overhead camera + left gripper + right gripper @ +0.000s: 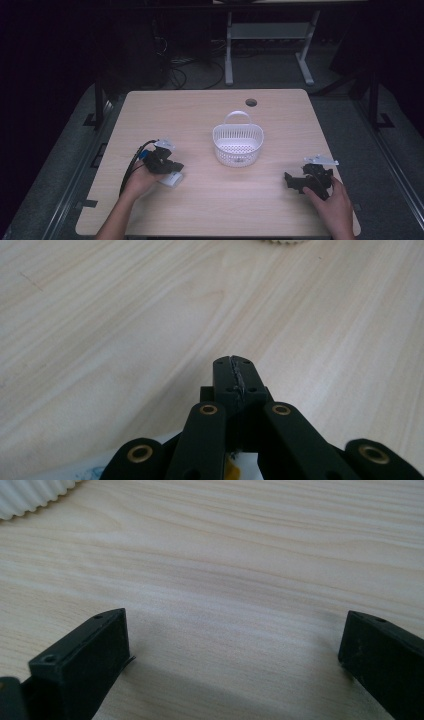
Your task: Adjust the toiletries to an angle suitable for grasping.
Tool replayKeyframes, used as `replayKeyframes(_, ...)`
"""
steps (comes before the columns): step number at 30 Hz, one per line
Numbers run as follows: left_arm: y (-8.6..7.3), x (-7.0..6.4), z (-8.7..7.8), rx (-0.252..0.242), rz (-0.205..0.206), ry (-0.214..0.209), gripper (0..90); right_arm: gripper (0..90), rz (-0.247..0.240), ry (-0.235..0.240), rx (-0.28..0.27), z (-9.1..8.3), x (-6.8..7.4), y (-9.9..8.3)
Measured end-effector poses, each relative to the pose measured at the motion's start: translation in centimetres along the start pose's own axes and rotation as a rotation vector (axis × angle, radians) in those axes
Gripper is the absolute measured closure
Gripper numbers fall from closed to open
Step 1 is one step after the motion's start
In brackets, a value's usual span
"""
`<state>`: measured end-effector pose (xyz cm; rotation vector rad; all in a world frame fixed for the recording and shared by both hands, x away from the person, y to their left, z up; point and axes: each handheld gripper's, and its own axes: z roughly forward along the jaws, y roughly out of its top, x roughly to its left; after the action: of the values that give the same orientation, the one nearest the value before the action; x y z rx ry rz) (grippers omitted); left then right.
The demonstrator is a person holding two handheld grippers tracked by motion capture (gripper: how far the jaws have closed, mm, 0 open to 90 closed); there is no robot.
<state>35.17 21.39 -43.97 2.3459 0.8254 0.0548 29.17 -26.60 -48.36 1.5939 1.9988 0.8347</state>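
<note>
Overhead, white packet (171, 179) under left claw (175, 166); its own view shows jaws pressed together.

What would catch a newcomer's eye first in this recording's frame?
The white basket with its upright handle stands alone near the middle of the pale wooden table. At the near left, the left gripper sits with jaws shut over a small white item. At the near right, the right gripper rests with jaws wide open on bare wood.

White basket (238, 144) on wooden table (210, 210)
</note>
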Motion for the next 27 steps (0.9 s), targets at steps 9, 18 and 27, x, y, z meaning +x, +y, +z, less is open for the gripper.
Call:
replayKeyframes(9, -1.4, -1.0, -1.2, 0.004, 0.004, 0.007, 90.0, 0.0, 0.000, 0.000, 0.000, 0.0, 0.0, 0.0)
replayKeyframes(18, -3.1, -1.7, -2.3, 0.009, 0.001, 0.018, 90.0, 0.0, 0.000, 0.000, 0.000, 0.0, 0.0, 0.0)
replayKeyframes(27, -4.9, -1.4, -4.1, 0.002, -0.028, 0.061, 90.0, 0.0, 0.000, 0.000, 0.000, 0.0, 0.0, 0.0)
